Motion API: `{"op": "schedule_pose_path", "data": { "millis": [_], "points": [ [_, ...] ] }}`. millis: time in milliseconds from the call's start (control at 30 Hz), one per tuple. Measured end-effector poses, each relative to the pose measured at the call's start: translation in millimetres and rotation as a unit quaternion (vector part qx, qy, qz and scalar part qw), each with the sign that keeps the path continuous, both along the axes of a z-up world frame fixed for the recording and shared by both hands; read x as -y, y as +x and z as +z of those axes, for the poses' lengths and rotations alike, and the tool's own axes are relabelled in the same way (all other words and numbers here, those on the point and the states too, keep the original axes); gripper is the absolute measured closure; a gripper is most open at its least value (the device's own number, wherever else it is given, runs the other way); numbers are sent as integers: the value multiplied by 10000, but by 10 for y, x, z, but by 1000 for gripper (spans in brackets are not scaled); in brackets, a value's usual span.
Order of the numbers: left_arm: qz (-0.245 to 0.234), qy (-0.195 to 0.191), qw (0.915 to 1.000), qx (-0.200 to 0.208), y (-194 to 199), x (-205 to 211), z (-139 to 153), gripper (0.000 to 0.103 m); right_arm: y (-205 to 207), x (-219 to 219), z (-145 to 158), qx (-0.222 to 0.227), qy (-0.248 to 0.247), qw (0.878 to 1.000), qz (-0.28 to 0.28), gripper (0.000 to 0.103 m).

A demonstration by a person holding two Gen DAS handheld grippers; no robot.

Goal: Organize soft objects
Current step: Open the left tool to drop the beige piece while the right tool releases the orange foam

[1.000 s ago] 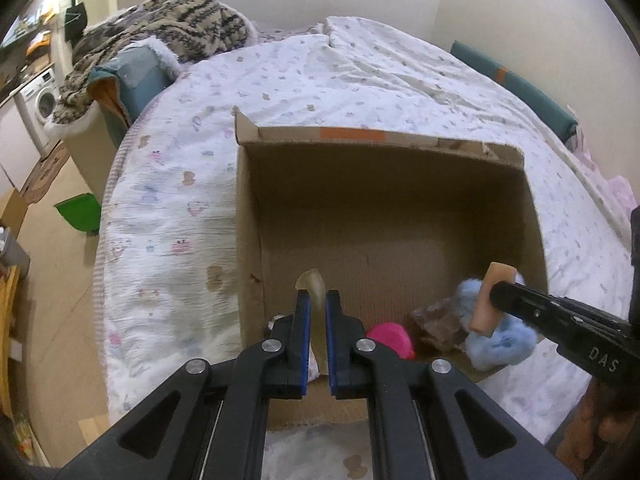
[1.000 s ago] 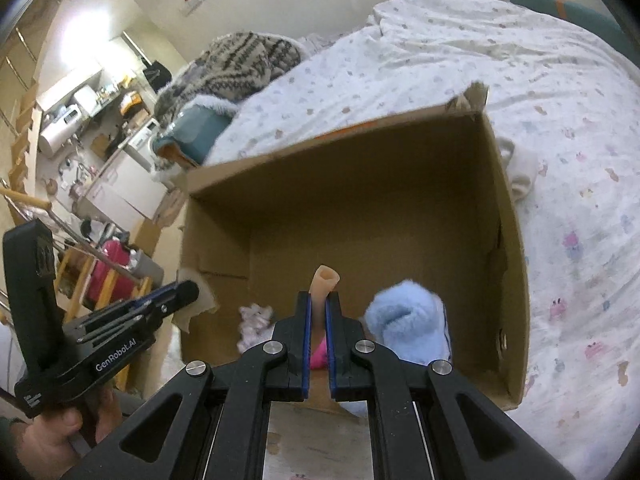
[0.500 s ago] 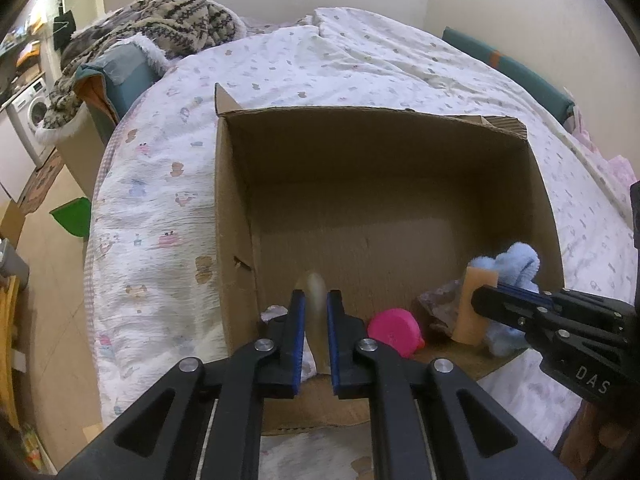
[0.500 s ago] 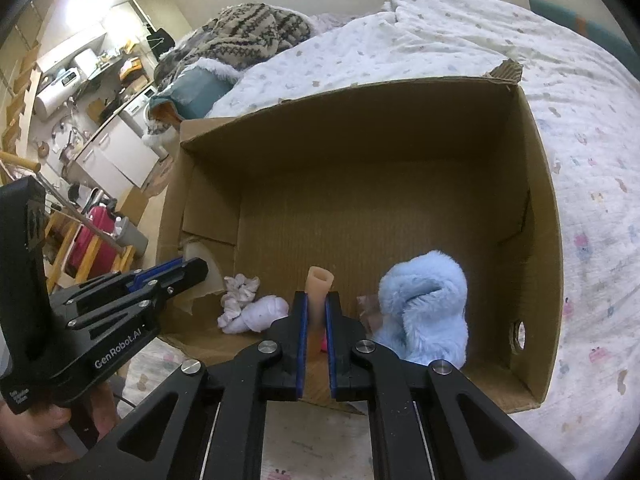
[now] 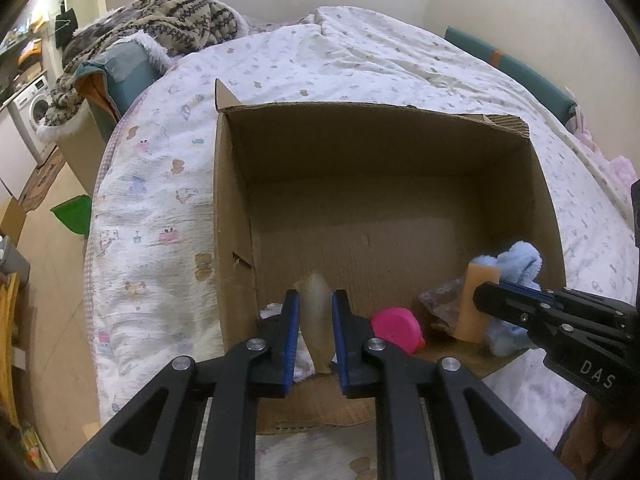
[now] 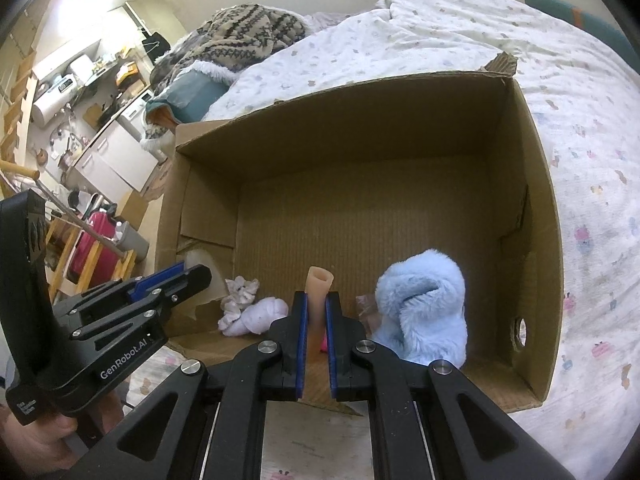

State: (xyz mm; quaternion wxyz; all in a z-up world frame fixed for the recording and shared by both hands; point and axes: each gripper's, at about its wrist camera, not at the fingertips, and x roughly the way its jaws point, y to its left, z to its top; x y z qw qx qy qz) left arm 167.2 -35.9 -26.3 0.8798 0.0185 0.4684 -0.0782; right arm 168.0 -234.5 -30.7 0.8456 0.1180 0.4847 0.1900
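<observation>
Left gripper [image 5: 315, 312] tilted downward, jaws opening around a pale piece; right gripper [image 6: 316, 312] clamped on a tan tube.

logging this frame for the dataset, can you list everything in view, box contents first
cardboard box: 1, brown, open, on the bed
fluffy item: 1, light blue, in the box, near right
pink item: 1, bright pink, box floor, near edge
white cloth items: at least 2, white, box's near left corner
clear wrapper: 1, crumpled, beside the fluffy item
quilt: 1, white, printed, covers the bed
knit blanket: 1, beige and dark, far left
green item: 1, on the floor
washing machine: 1, white, far left
left gripper: black, blue pads, opening, pale translucent piece between them
right gripper: shut on tan tube
</observation>
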Motion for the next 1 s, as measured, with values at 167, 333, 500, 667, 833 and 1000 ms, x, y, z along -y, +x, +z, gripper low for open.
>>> {"op": "schedule_pose_path", "data": {
  "millis": [167,333,500,667,833,1000],
  "points": [
    [14,10,10000,9,-1,-1,5,86,11,1,7,-20,34,10000,-43,94],
    [41,32,10000,10,-1,-5,10,83,13,24,4,-8,63,9999,-78,94],
    [49,51,10000,35,-4,-10,18,78,6,43,7,-2,88,9999,-138,92],
    [102,94,9998,124,-19,-6,61,58,-4,76,23,22,139,9997,-221,87],
    [157,196,9991,329,-42,4,128,44,-26,136,60,143,236,9990,-363,46],
    [249,252,9983,457,-54,4,191,44,-56,213,150,353,306,9974,-552,29]
  ]
}}
